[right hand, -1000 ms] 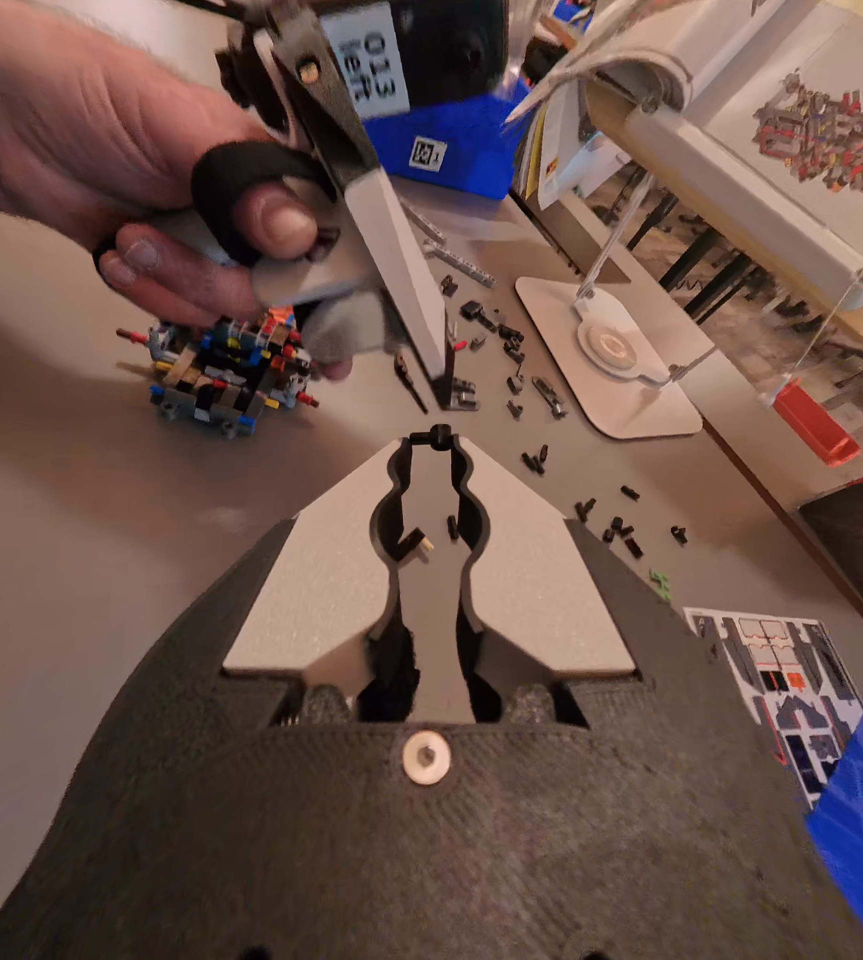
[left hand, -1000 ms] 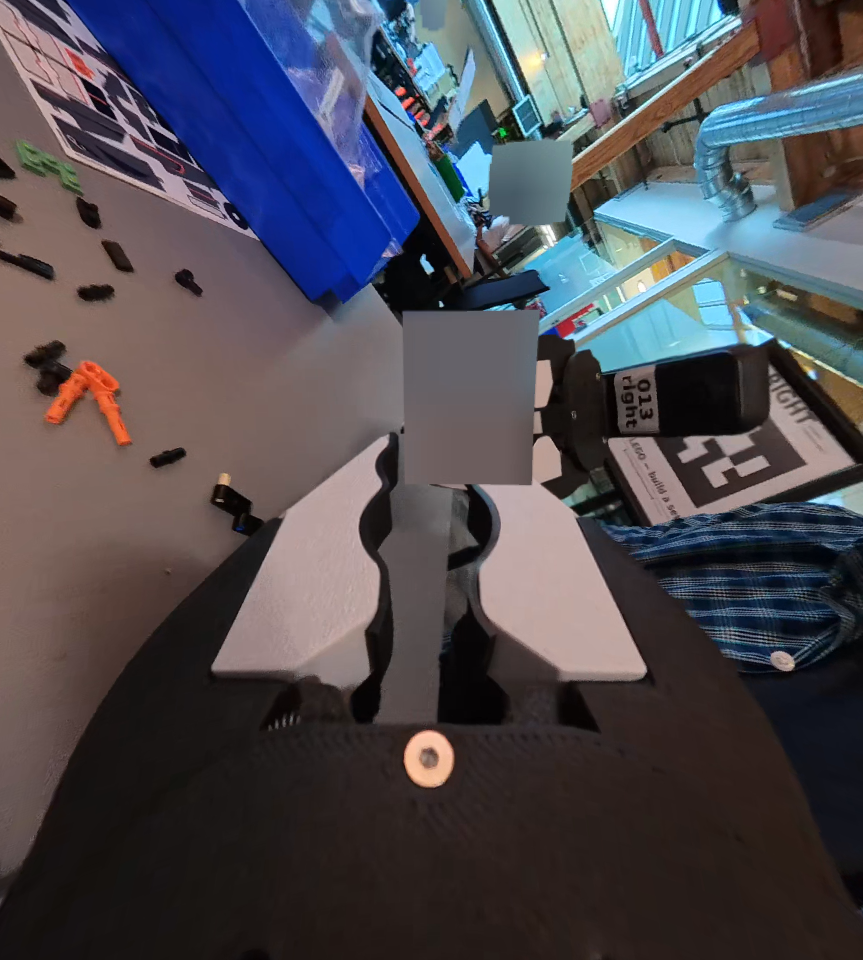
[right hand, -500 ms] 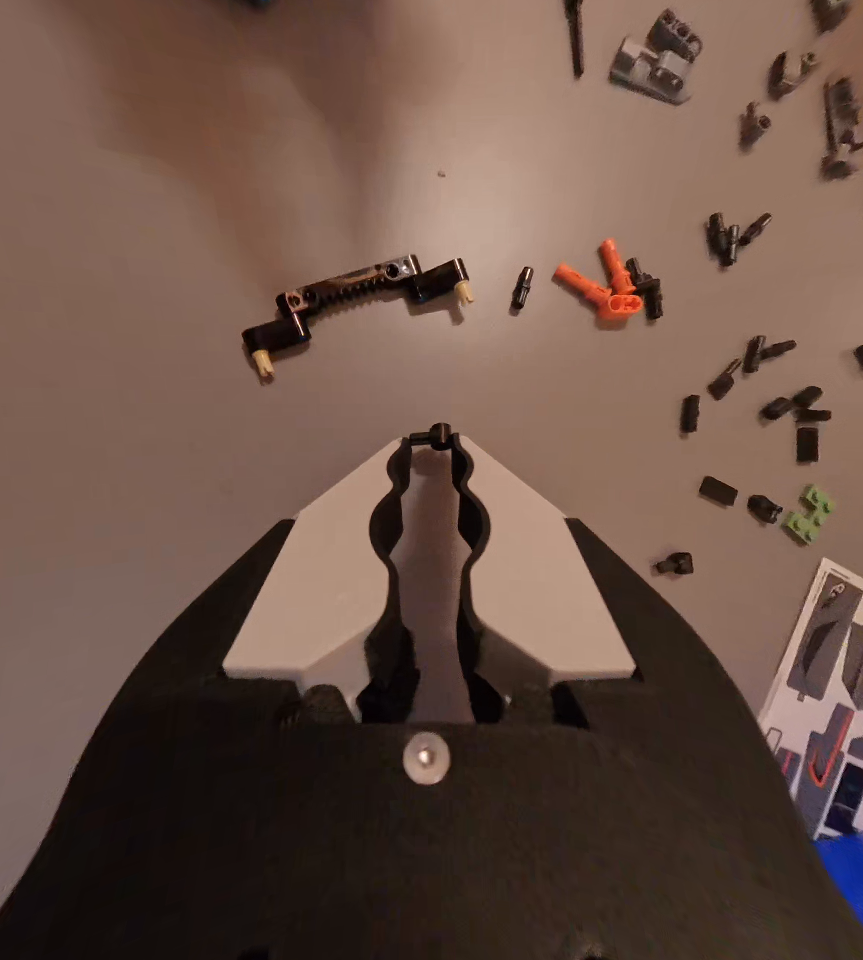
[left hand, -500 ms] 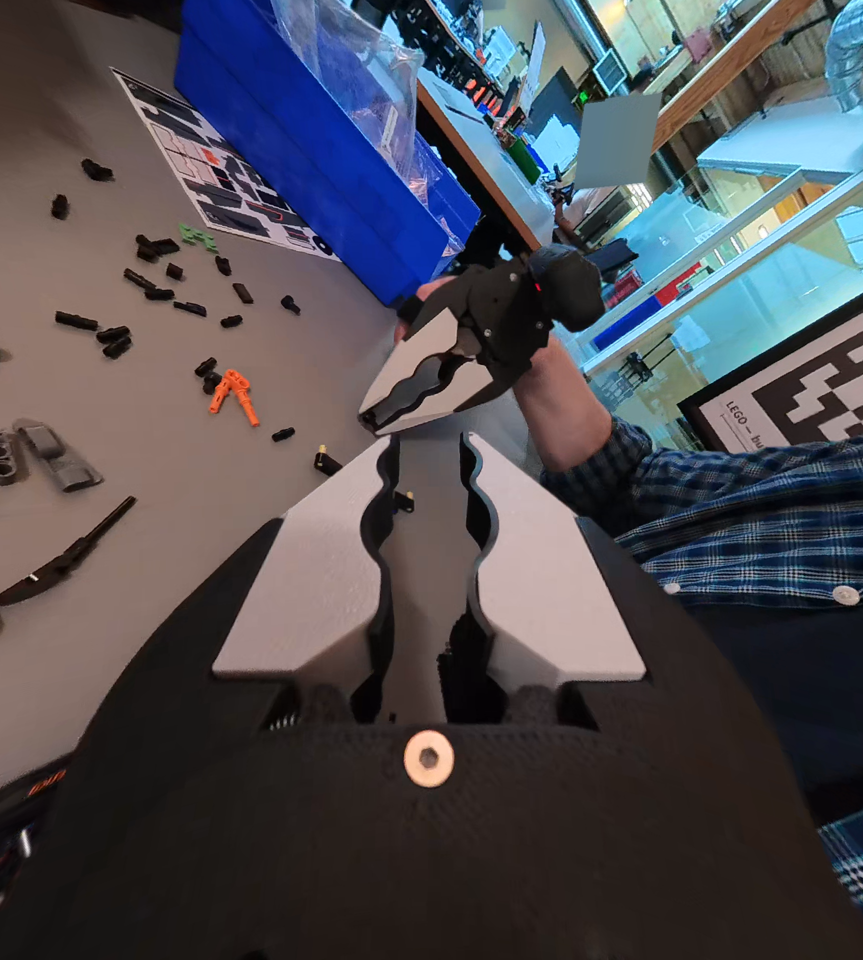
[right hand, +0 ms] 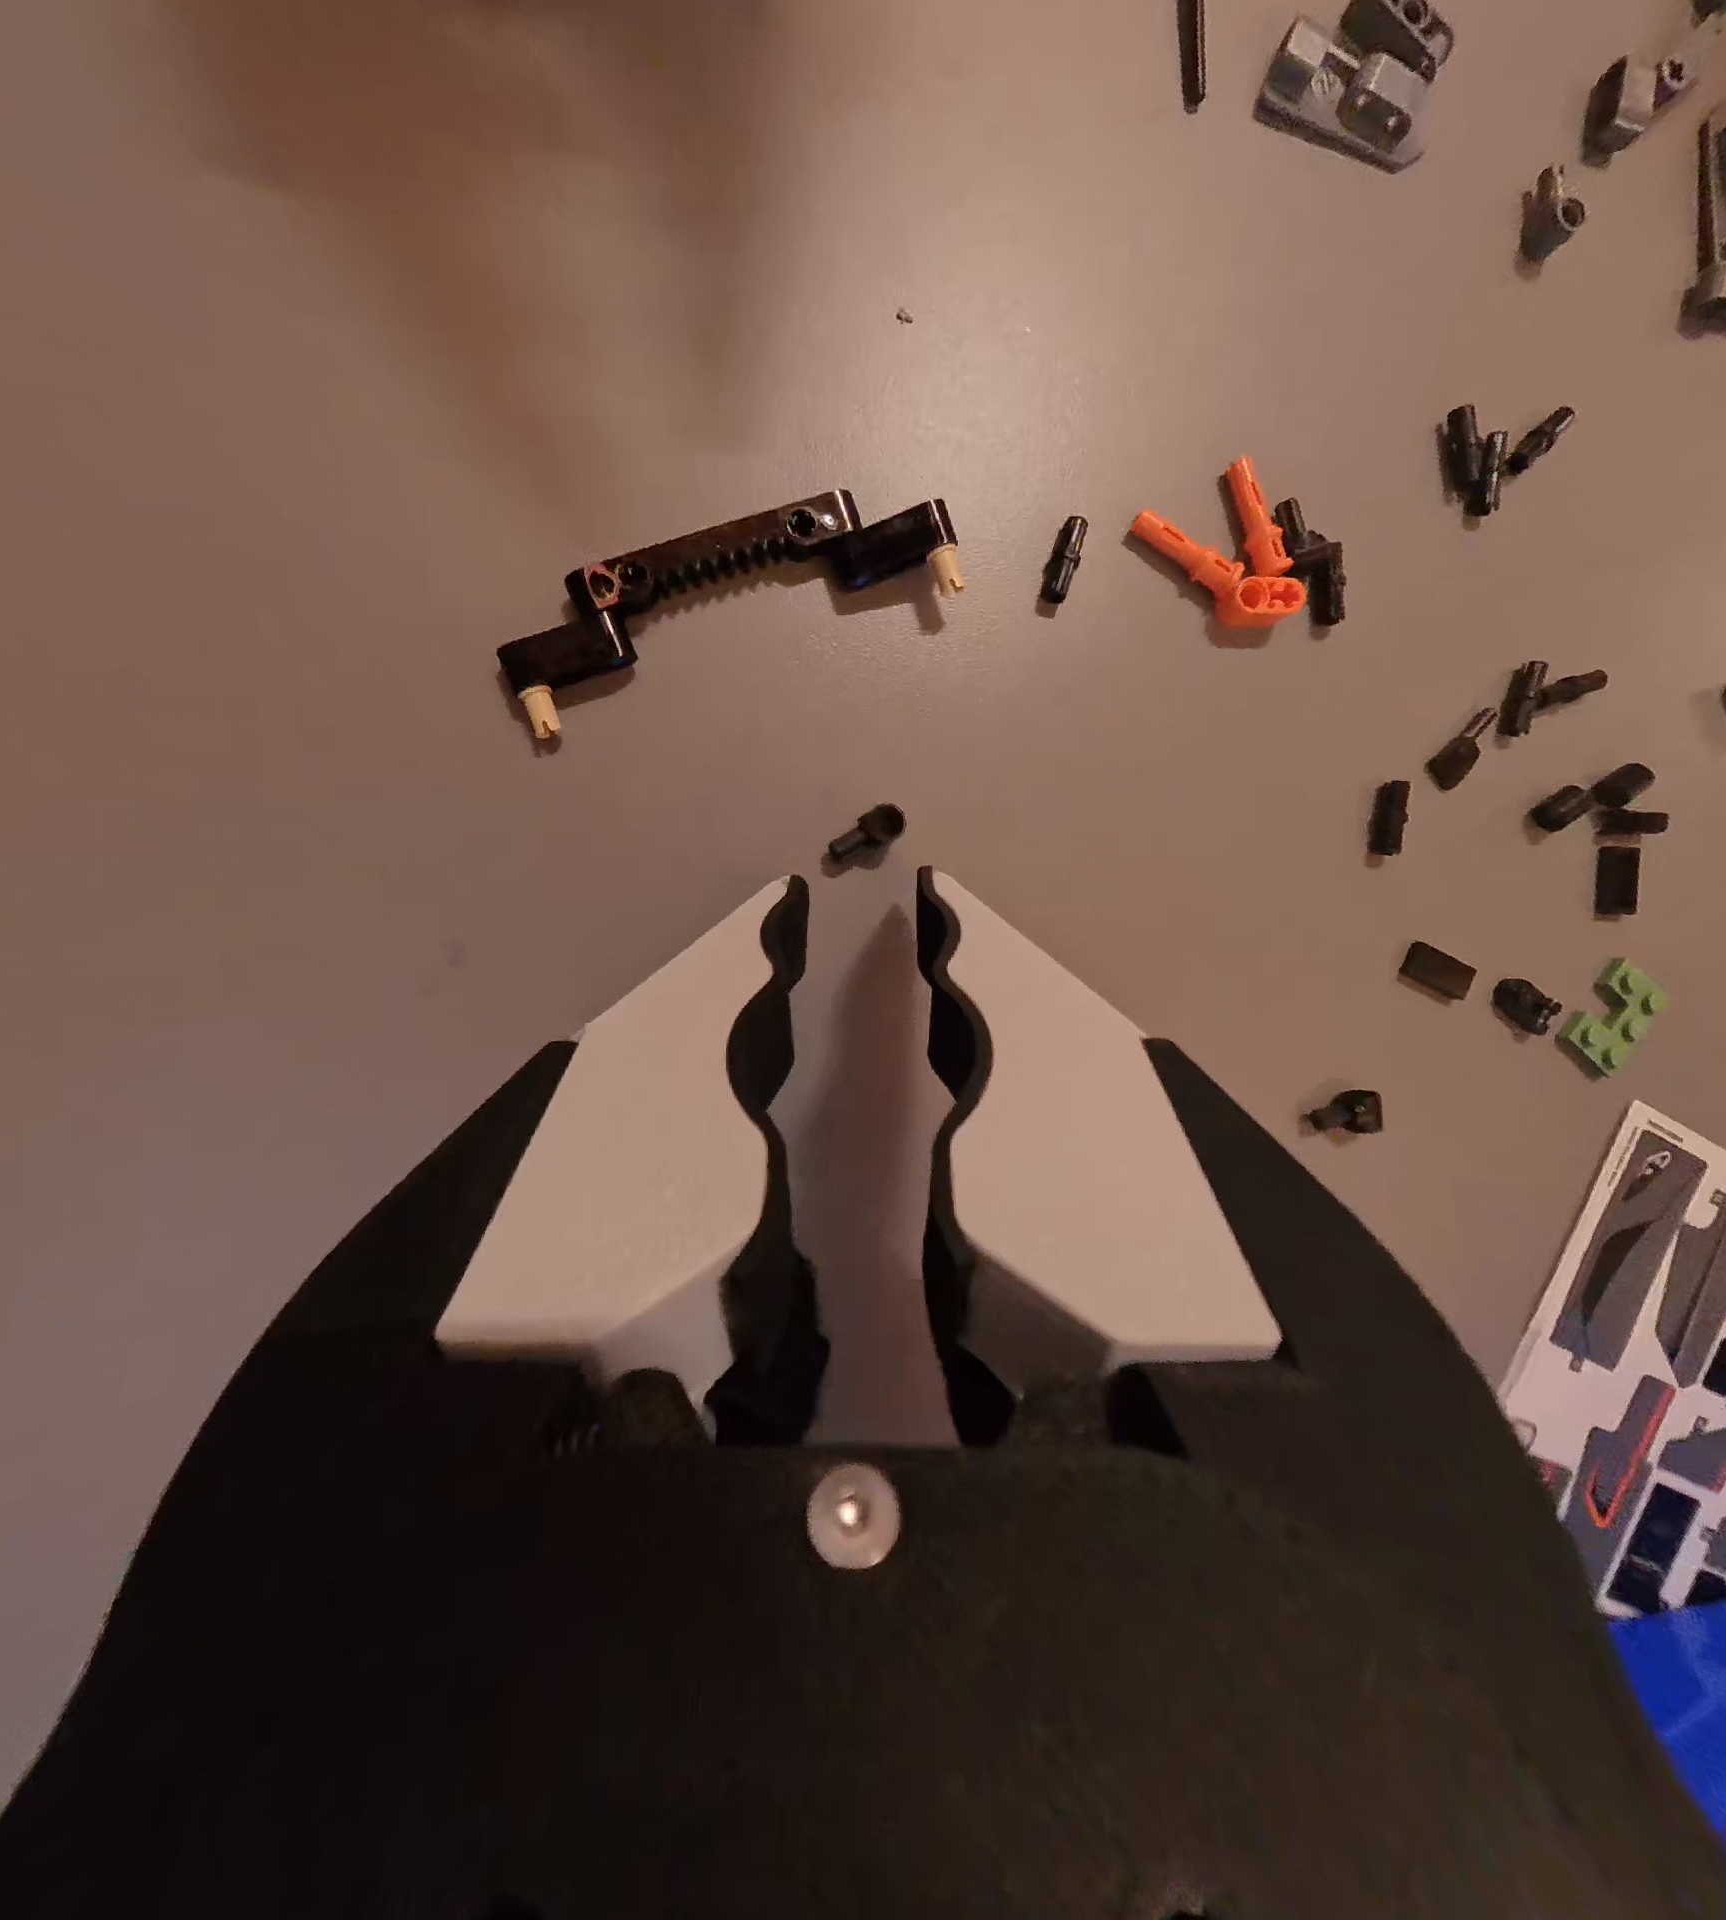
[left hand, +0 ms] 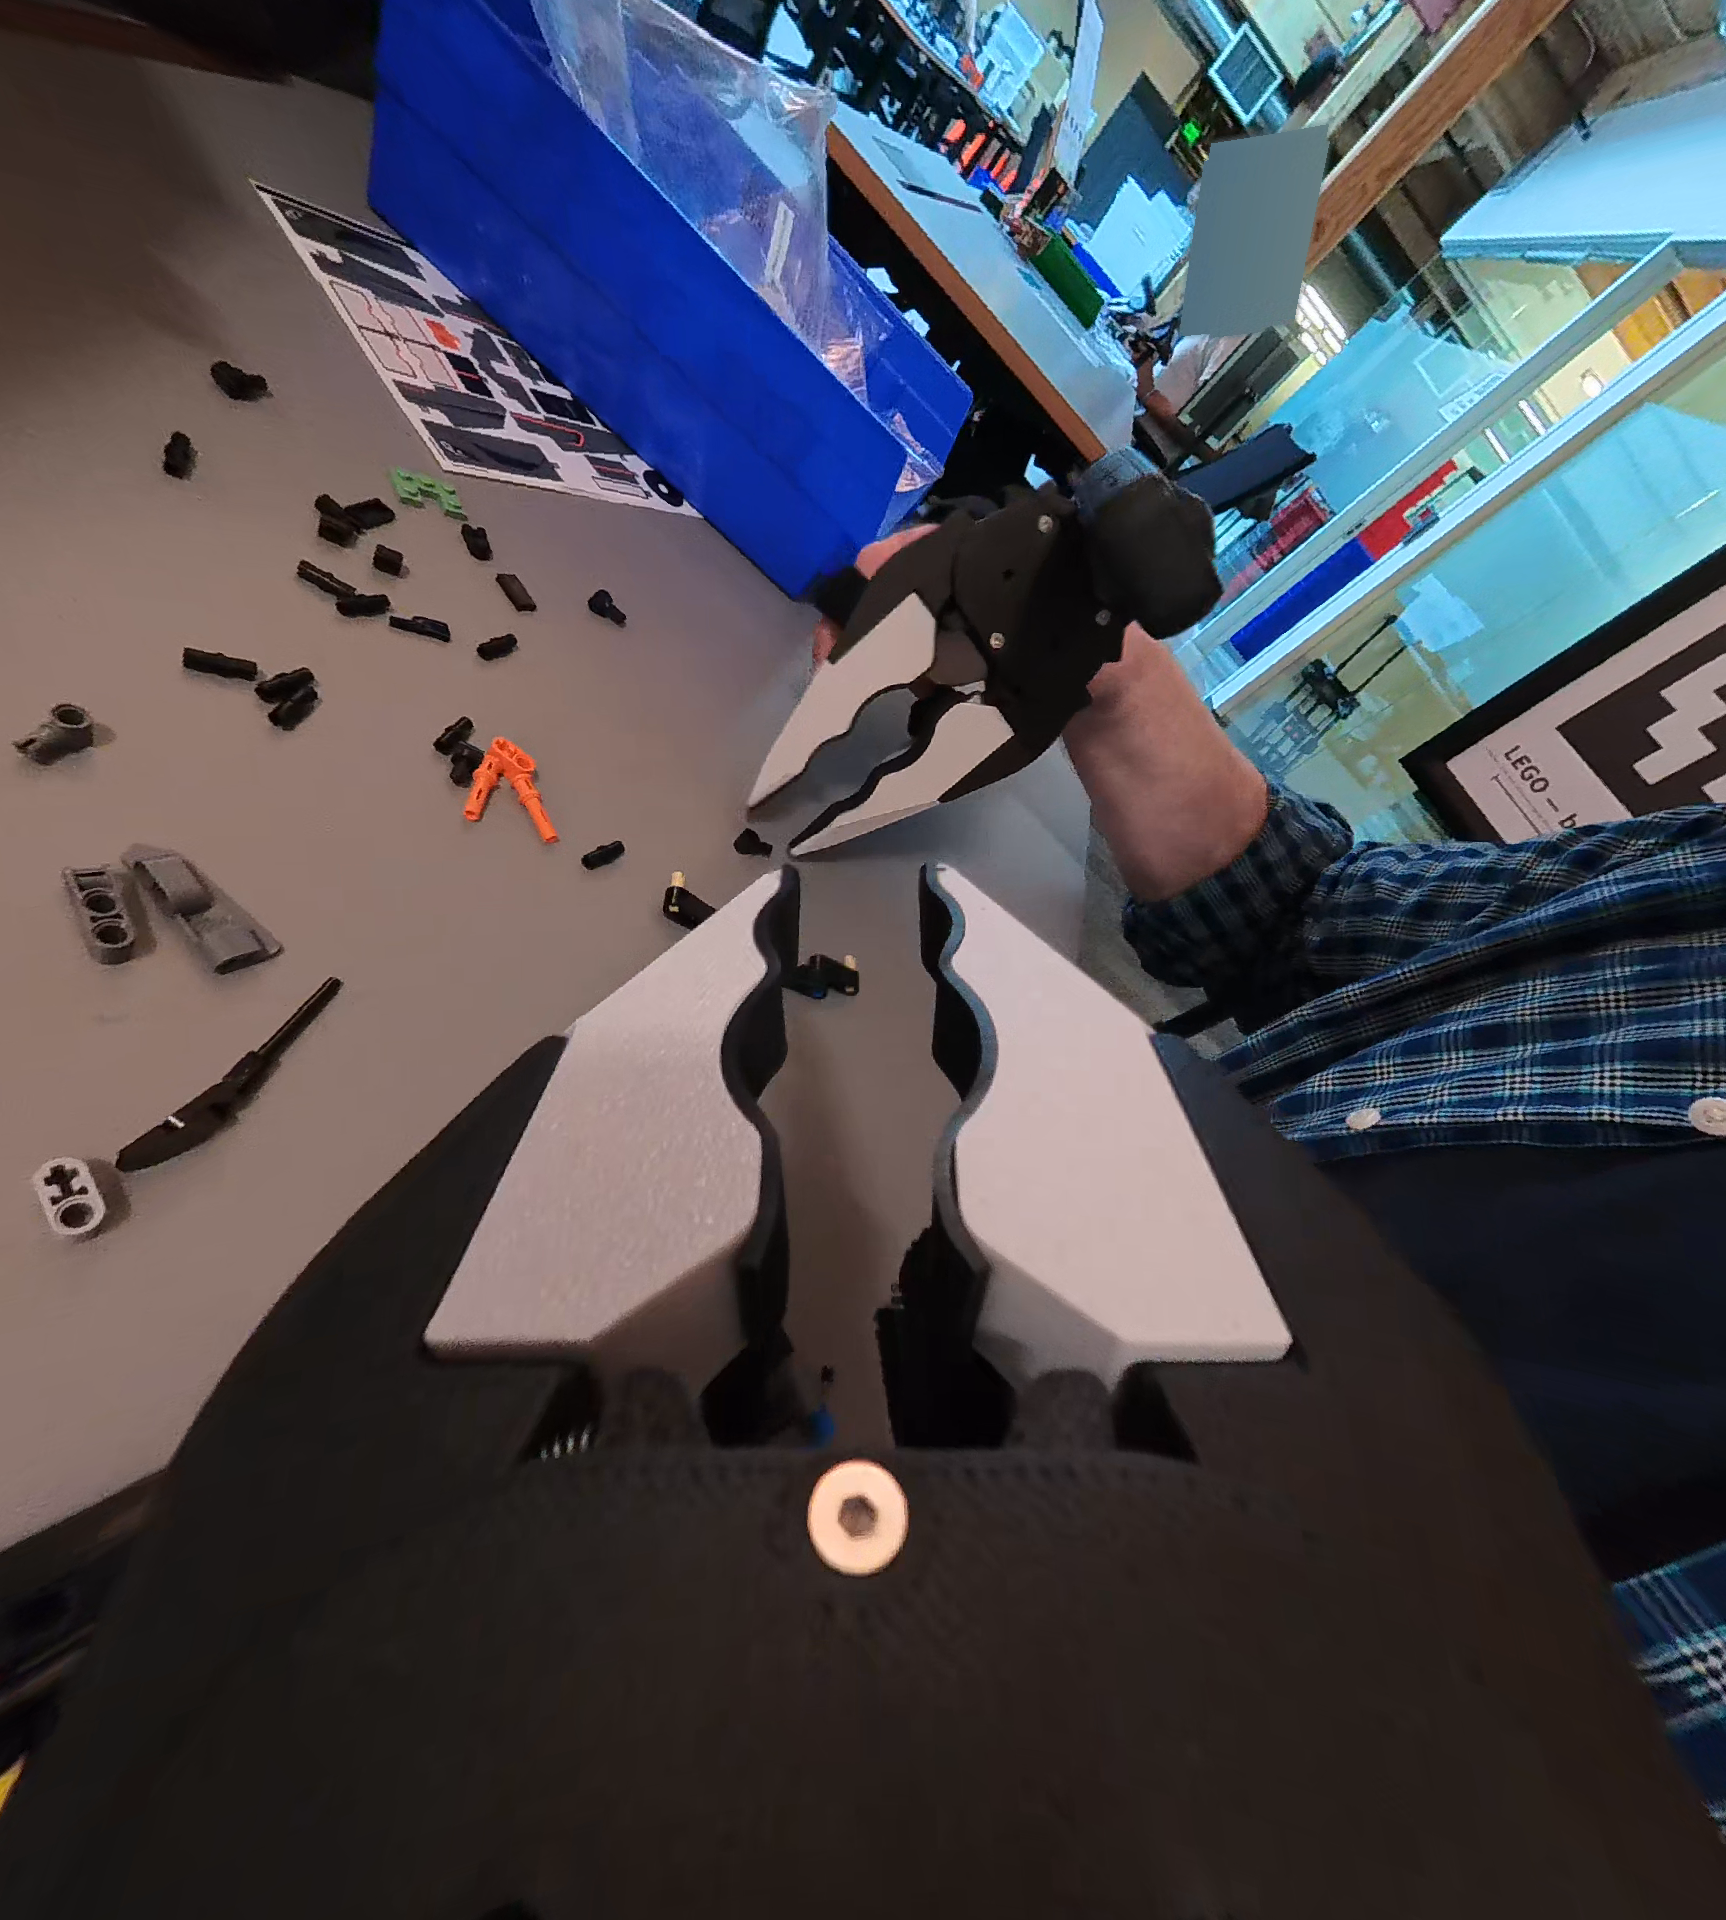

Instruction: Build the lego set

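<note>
My right tongs (right hand: 861, 881) pointed down at the grey table (right hand: 319, 831), their jaws parted and holding nothing. A small black pin (right hand: 869, 831) lay loose on the table just beyond their tips, at twelve o'clock. Farther out in the same direction sat a black toothed bar assembly (right hand: 734, 582) with a tan peg at each end. A lone black peg and then an orange connector (right hand: 1228, 566) lay at about one o'clock, with many scattered black pins (right hand: 1565, 748) around two o'clock. A green L-shaped plate (right hand: 1612, 1029) was at three o'clock, and a sticker sheet (right hand: 1690, 1351) touched a blue bin at four o'clock. My left tongs (left hand: 854, 883) were also parted and empty, hovering above the table. One tan-tipped end of the bar showed between their fingers. Just past their tips, at twelve o'clock, my right hand (left hand: 1150, 748) gripped the other tongs, tips nearly on the table. The blue bin (left hand: 651, 312) with clear plastic bags stood beyond, at eleven o'clock.
</note>
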A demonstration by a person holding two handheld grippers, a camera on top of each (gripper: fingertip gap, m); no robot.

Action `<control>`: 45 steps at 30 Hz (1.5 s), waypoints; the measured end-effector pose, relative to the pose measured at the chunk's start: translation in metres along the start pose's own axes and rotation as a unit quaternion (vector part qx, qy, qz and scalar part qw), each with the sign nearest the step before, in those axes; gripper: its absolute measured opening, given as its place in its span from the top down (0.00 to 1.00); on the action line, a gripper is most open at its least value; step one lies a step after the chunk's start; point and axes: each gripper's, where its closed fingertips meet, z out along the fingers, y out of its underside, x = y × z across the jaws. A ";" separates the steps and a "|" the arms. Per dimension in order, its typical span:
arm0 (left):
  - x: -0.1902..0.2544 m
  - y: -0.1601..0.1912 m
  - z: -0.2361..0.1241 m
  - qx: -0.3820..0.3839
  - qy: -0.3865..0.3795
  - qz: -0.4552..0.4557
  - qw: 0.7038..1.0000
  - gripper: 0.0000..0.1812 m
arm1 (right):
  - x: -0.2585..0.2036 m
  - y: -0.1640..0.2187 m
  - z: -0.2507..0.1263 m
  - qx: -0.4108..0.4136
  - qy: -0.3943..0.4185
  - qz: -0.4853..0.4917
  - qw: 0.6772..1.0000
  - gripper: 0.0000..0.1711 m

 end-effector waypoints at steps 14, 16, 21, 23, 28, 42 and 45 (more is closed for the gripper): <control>0.005 0.011 0.004 -0.005 -0.002 0.012 1.000 0.88 | 0.002 -0.005 0.006 0.026 0.085 0.182 0.979 0.98; 0.006 0.014 0.008 -0.011 -0.003 0.018 1.000 0.89 | 0.001 -0.007 0.008 0.035 0.085 0.184 0.979 1.00; 0.009 0.019 0.017 -0.024 -0.008 0.032 0.999 0.88 | 0.001 -0.007 0.007 0.045 0.089 0.173 0.980 1.00; 0.011 0.020 0.020 -0.029 -0.011 0.041 0.999 0.89 | 0.001 -0.008 0.007 0.051 0.086 0.171 0.980 1.00; 0.014 0.019 0.025 -0.038 -0.016 0.062 0.997 0.89 | -0.001 -0.007 0.006 0.043 0.081 0.154 0.984 0.94; 0.015 0.023 0.027 -0.046 -0.022 0.074 0.996 0.89 | 0.003 -0.007 0.010 0.034 0.056 0.081 0.995 0.92; 0.015 0.023 0.029 -0.047 -0.019 0.074 0.996 0.89 | 0.002 -0.008 0.011 0.038 0.036 0.075 0.996 0.98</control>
